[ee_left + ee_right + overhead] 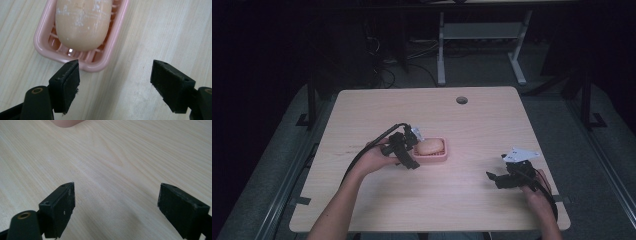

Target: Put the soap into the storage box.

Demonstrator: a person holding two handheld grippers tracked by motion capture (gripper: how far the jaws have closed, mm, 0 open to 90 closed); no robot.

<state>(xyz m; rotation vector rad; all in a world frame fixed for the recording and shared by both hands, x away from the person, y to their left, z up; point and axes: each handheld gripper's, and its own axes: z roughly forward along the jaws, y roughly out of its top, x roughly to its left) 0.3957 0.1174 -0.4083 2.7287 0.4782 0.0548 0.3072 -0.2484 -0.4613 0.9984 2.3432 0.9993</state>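
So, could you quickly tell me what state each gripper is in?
Left gripper: open, holding nothing, by the pink soap dish.
Right gripper: open, empty, over bare table.

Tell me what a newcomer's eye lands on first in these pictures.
First comes the pink soap dish near the middle of the pale wooden table, with a peach-coloured bar of soap lying in it, flecked with white. The left gripper hangs right at the dish's near end, jaws open. The right gripper sits apart toward the table's right front, jaws open over bare wood.

Left hand-held gripper [412,148] jaws spread, right hand-held gripper [493,179] likewise
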